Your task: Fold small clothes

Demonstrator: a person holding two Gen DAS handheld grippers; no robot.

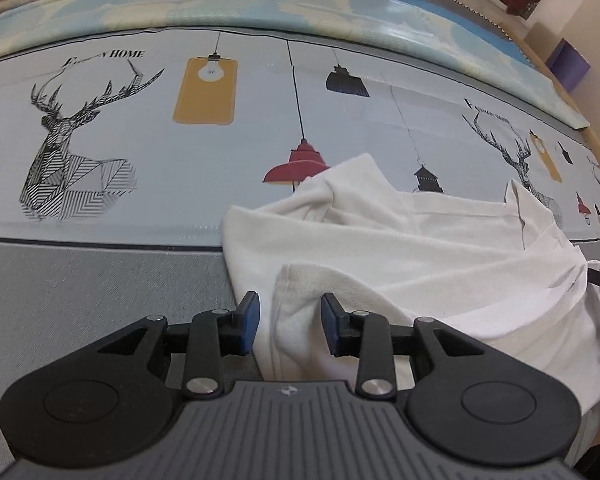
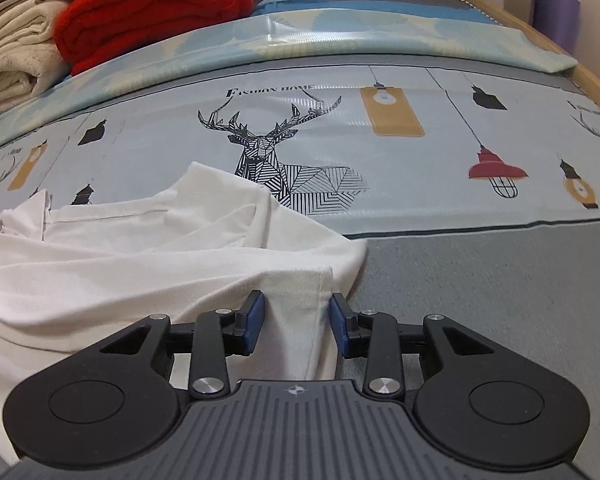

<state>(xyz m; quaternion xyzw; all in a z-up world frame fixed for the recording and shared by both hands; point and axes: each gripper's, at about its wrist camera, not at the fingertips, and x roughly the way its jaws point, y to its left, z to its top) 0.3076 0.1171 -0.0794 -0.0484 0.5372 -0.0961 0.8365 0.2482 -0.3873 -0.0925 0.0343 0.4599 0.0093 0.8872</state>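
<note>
Down low, the left claw (image 1: 290, 322) and right claw (image 2: 297, 322) each stand parted, a hem corner of the white garment (image 1: 440, 248) between their pads. It lies crumpled on the bed (image 1: 100, 280), long axis running claw to claw, near the front edge.

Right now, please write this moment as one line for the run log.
left gripper: open, white garment corner between jaws | right gripper: open, other corner between jaws | garment crumpled on bed sheet

White garment (image 2: 148, 248) cut off left
</note>
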